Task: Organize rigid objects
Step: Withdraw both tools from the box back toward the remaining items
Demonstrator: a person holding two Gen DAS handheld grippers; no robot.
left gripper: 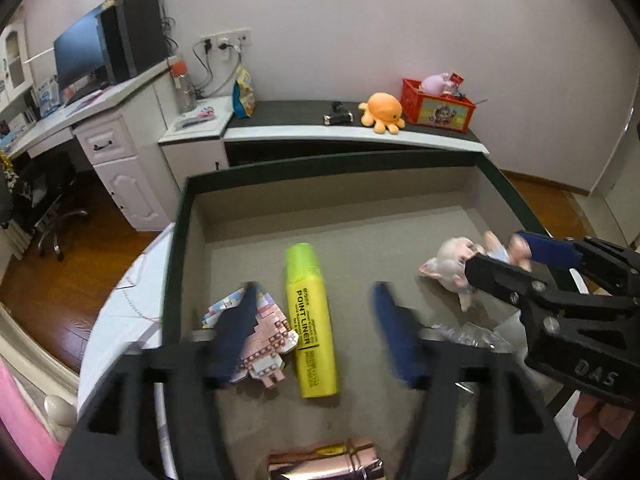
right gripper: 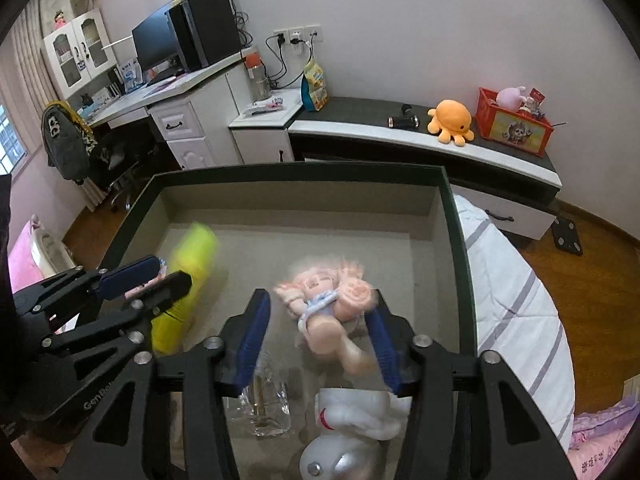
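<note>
A dark green box (left gripper: 180, 240) with a grey floor holds the objects. My left gripper (left gripper: 316, 334) stands open over it, a yellow highlighter (left gripper: 310, 320) lying flat between its blue fingers and touching neither pad. A pink block figure (left gripper: 268, 328) lies under the left finger. My right gripper (right gripper: 318, 340) is open around a blurred pink doll (right gripper: 324, 300), with a clear gap on its left side. The left wrist view shows the same doll (left gripper: 452, 264) at the right gripper (left gripper: 508, 256).
A rose-gold cylinder (left gripper: 328, 460), a clear plastic piece (right gripper: 264, 400) and a white figurine (right gripper: 352, 420) lie at the box's near end. The box rests on a striped bedcover (right gripper: 512, 280). Beyond it stands a sideboard with an orange plush octopus (right gripper: 450, 120) and a red crate (right gripper: 512, 124).
</note>
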